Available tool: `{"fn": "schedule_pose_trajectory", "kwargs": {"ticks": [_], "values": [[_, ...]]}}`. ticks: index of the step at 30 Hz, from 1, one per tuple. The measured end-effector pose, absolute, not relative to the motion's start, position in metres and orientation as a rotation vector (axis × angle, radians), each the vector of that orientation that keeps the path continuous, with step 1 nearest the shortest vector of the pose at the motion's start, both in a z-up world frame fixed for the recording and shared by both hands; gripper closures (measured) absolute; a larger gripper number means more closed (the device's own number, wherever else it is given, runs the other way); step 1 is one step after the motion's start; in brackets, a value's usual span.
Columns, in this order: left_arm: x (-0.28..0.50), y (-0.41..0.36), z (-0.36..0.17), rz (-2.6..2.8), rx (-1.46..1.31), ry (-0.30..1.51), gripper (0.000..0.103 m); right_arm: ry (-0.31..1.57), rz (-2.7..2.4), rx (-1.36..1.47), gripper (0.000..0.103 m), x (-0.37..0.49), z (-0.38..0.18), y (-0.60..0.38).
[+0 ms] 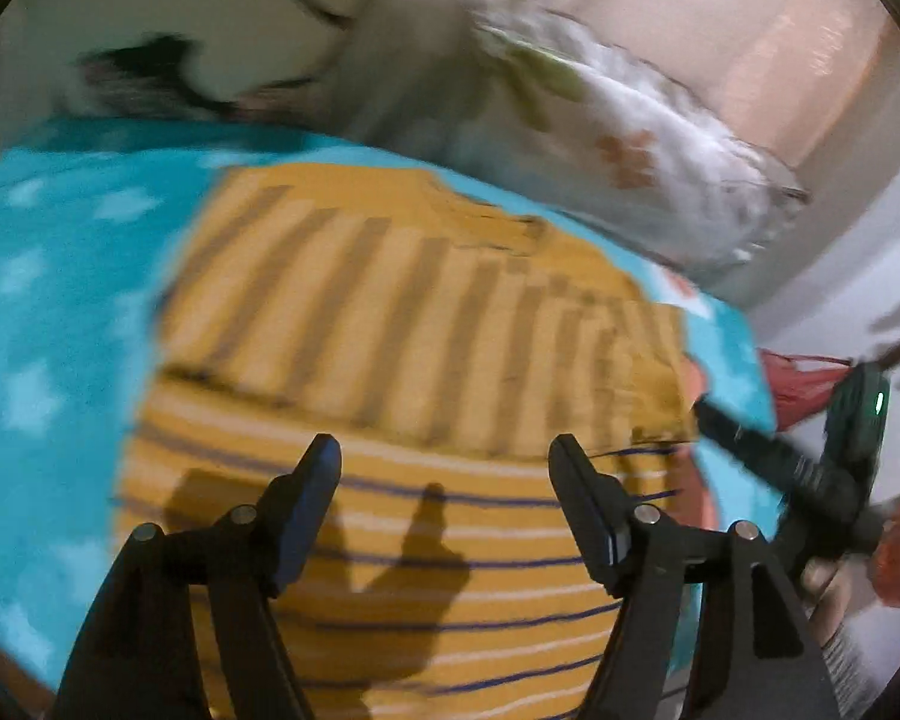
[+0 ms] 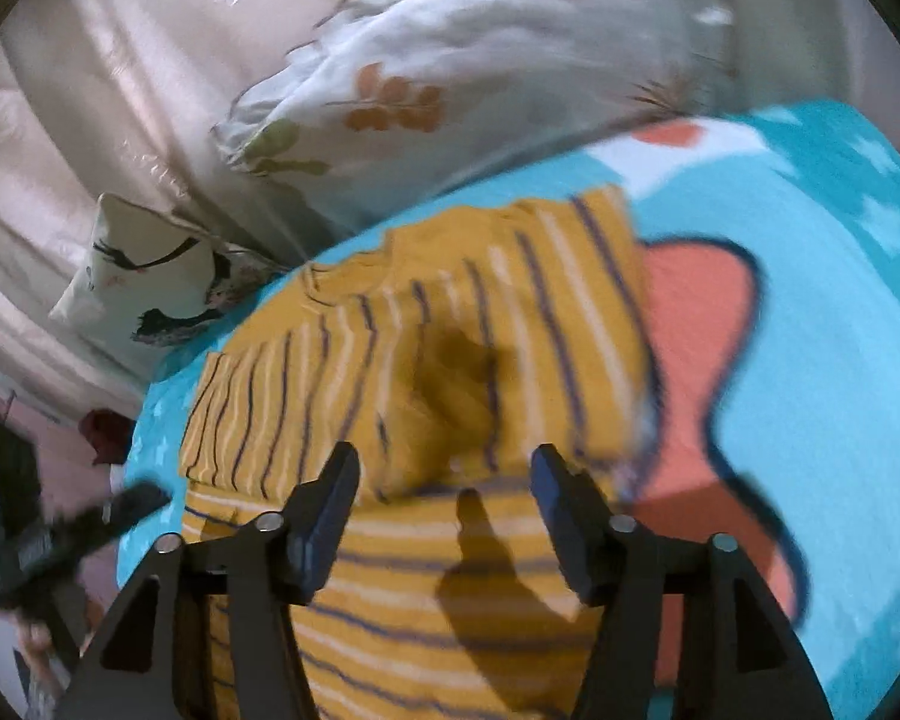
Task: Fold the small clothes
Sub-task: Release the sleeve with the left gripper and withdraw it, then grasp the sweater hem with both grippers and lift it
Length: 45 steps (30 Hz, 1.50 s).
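Observation:
A mustard-yellow shirt with navy and white stripes (image 1: 402,324) lies partly folded on a turquoise blanket (image 1: 60,300). Its upper part is folded over the lower part. My left gripper (image 1: 444,456) is open and empty, hovering just above the shirt's lower half. In the right wrist view the same shirt (image 2: 426,360) lies on the blanket (image 2: 840,360). My right gripper (image 2: 444,468) is open and empty above the shirt's near part. The right gripper also shows at the right edge of the left wrist view (image 1: 798,468). Both views are motion-blurred.
A white floral pillow (image 2: 450,90) lies beyond the shirt, also in the left wrist view (image 1: 630,138). A small printed cushion (image 2: 144,282) sits at the bed's left. The blanket has an orange cartoon patch (image 2: 702,324). Pale curtains (image 2: 90,90) hang behind. Red items (image 1: 804,384) lie off the bed.

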<state>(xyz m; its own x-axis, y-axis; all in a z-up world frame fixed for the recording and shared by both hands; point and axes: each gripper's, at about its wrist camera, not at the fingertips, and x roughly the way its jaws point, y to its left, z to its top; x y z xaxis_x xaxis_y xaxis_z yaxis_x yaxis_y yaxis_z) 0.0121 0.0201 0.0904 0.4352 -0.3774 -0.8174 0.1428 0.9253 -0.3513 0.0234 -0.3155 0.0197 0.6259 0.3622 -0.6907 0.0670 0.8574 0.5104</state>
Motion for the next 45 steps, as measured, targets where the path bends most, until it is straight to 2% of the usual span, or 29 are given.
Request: {"fn": "schedule_pose_trajectory", "kwargs": {"ticks": [2, 4, 5, 6, 7, 8, 11, 15, 16, 18, 20, 21, 28, 34, 39, 45], "values": [[0.002, 0.048, 0.085, -0.241, -0.235, 1.067, 0.032, 0.906, 0.185, 0.5, 0.029, 0.043, 0.015, -0.304], [-0.006, 0.069, 0.08, -0.169, -0.239, 1.074, 0.032, 0.942, 0.132, 0.435, 0.029, 0.061, 0.006, -0.292], [-0.01, 0.082, 0.077, -0.137, -0.252, 1.08, 0.032, 0.963, 0.107, 0.409, 0.033, 0.068, 0.001, -0.288], [-0.012, 0.091, 0.074, -0.116, -0.263, 1.084, 0.032, 0.995, 0.112, 0.395, 0.044, 0.075, -0.007, -0.284], [-0.014, 0.098, 0.072, -0.099, -0.272, 1.087, 0.032, 1.011, 0.124, 0.388, 0.076, 0.078, -0.011, -0.283], [-0.014, 0.103, 0.07, -0.077, -0.278, 1.088, 0.032, 1.034, 0.126, 0.358, 0.083, 0.082, -0.016, -0.281], [-0.017, 0.12, 0.062, -0.036, -0.284, 1.098, 0.032, 1.02, 0.094, 0.222, 0.089, 0.086, -0.017, -0.278], [-0.009, 0.124, 0.051, -0.021, -0.284, 1.114, 0.032, 1.003, -0.03, 0.133, 0.089, 0.086, -0.01, -0.287], [-0.007, 0.123, 0.049, -0.025, -0.279, 1.117, 0.032, 0.999, -0.05, 0.147, 0.084, 0.083, -0.007, -0.291], [-0.004, 0.122, 0.045, -0.037, -0.256, 1.13, 0.032, 0.986, -0.035, 0.207, 0.082, 0.073, 0.001, -0.302], [0.001, 0.118, 0.039, -0.044, -0.233, 1.145, 0.032, 0.988, -0.001, 0.254, 0.069, 0.06, 0.004, -0.311], [0.002, 0.117, 0.036, -0.048, -0.226, 1.151, 0.032, 0.992, 0.02, 0.268, 0.067, 0.052, 0.004, -0.313], [0.019, 0.104, 0.015, -0.092, -0.186, 1.211, 0.032, 1.027, 0.184, 0.333, 0.067, 0.004, 0.001, -0.3], [0.017, 0.09, 0.012, -0.104, -0.087, 1.207, 0.027, 1.086, 0.336, 0.262, 0.067, -0.018, -0.012, -0.251], [-0.003, 0.098, 0.012, -0.125, -0.049, 1.217, 0.027, 1.163, 0.342, 0.107, 0.067, -0.06, -0.029, -0.24], [-0.042, 0.128, 0.014, -0.131, -0.114, 1.216, 0.027, 1.225, 0.237, 0.036, 0.067, -0.115, -0.03, -0.274]]}}
